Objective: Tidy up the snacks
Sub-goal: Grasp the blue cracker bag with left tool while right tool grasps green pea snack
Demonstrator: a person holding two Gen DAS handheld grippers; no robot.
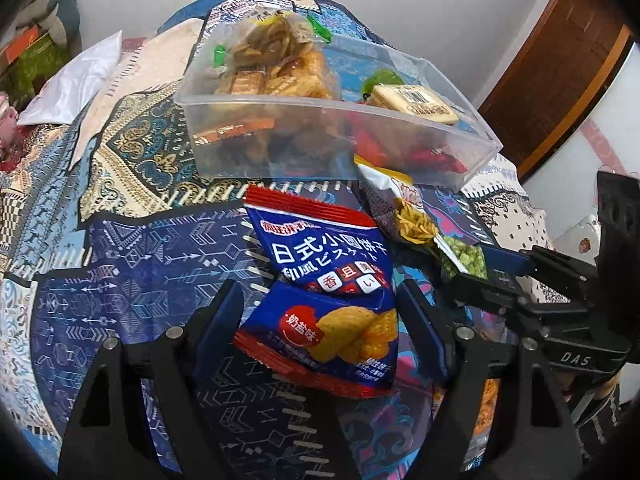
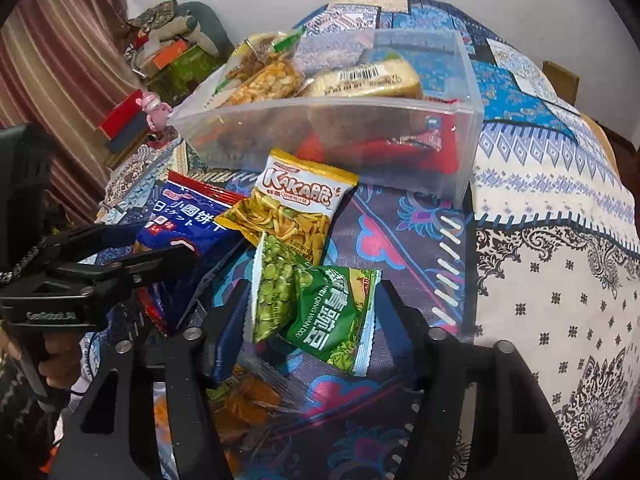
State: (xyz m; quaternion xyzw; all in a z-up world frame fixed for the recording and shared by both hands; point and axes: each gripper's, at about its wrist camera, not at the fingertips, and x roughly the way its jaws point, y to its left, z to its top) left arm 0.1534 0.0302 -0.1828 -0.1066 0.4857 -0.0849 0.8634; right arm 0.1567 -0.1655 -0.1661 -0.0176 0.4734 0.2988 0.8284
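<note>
A blue and red biscuit packet [image 1: 320, 248] lies on the patterned cloth, bent across its middle. My left gripper [image 1: 320, 300] has both pads against the packet's lower half. A green pea packet [image 2: 320, 312] is buckled between the pads of my right gripper [image 2: 314, 296]. The right wrist view shows the left gripper [image 2: 160, 242] at the left edge on the blue packet [image 2: 192, 216]. The right gripper [image 1: 486, 270] appears at the right of the left wrist view, on the pea packet [image 1: 464, 258]. Behind them stands a clear plastic box [image 1: 280, 100] with several snacks inside.
A yellow Kaka snack packet [image 2: 296, 208] leans against the clear box [image 2: 360, 120], between the two held packets. An orange snack bag [image 2: 248, 396] lies under my right gripper. White patterned cloth [image 2: 560, 280] spreads to the right. Boxes and a soft toy [image 2: 176, 28] are piled far left.
</note>
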